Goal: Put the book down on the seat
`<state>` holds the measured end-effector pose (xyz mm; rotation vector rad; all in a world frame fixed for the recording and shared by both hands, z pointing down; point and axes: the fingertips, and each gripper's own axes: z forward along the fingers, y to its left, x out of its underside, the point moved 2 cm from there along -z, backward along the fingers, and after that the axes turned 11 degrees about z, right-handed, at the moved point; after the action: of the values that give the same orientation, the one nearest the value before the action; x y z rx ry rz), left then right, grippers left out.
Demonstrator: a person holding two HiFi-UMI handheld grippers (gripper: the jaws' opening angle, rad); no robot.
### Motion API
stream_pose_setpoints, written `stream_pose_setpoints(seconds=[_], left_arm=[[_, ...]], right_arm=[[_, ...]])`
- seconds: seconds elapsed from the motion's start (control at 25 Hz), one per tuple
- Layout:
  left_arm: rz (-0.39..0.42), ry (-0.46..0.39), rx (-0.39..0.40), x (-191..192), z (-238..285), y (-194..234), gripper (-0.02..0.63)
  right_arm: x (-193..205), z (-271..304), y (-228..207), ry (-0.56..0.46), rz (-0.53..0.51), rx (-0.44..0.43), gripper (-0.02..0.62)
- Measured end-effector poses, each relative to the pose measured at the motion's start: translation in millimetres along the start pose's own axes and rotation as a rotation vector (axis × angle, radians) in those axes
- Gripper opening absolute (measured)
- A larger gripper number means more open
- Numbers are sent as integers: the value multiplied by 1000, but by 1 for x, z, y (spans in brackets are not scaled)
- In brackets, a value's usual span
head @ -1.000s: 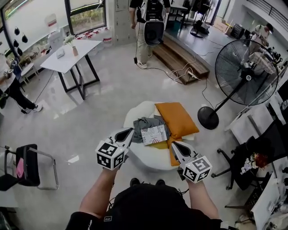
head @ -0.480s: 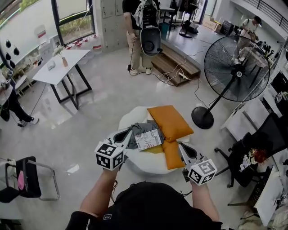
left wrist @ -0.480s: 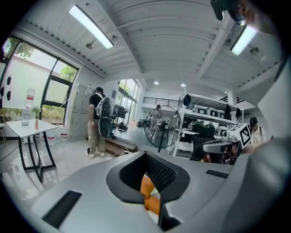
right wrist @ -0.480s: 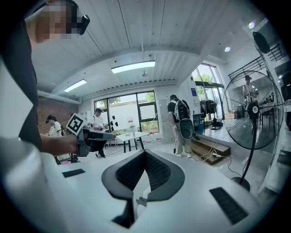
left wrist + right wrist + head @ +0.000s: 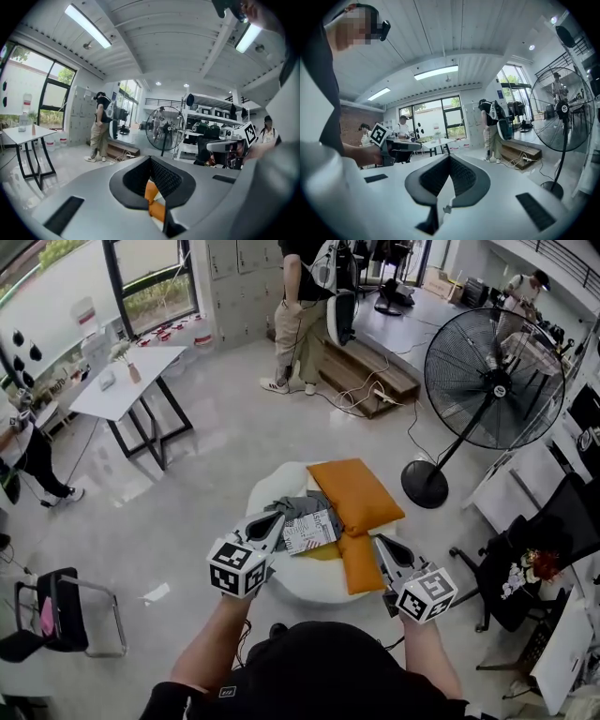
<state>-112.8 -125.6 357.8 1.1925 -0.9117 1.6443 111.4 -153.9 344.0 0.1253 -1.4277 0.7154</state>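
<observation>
Seat [image 5: 298,579]: round, white, and carries four things. The book [image 5: 309,531] lies flat near its middle, on a grey cloth [image 5: 296,506] and a yellow item [image 5: 325,551], with its right edge against the orange cushion [image 5: 354,493].

Left gripper [image 5: 274,519]: jaws closed and empty, tip just beside the cloth, left of the book; contact cannot be told.

Right gripper [image 5: 382,542]: jaws closed and empty, at the seat's right rim beside the cushion's lower end.

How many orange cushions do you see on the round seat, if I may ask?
2. A large orange cushion lies on the far right side of the seat; a smaller orange cushion lies nearer, beside the right gripper. Others may hide under the clothes.
</observation>
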Motion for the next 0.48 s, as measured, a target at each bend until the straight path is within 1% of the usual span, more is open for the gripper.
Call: stream_pose_setpoints(seconds=[0.16,0.32,0.48], left_arm=[[-9,11,-6,3,4,-3,3],[-4,18,-19,4,1,-7,3],[8,7,-40,-4,-2,-8,3]], right_arm=[[2,-4,-10,3,11,-3,14],[1,-10,-16,-17,21,-1,14],[5,-12,-14,-10,21,-19,14]])
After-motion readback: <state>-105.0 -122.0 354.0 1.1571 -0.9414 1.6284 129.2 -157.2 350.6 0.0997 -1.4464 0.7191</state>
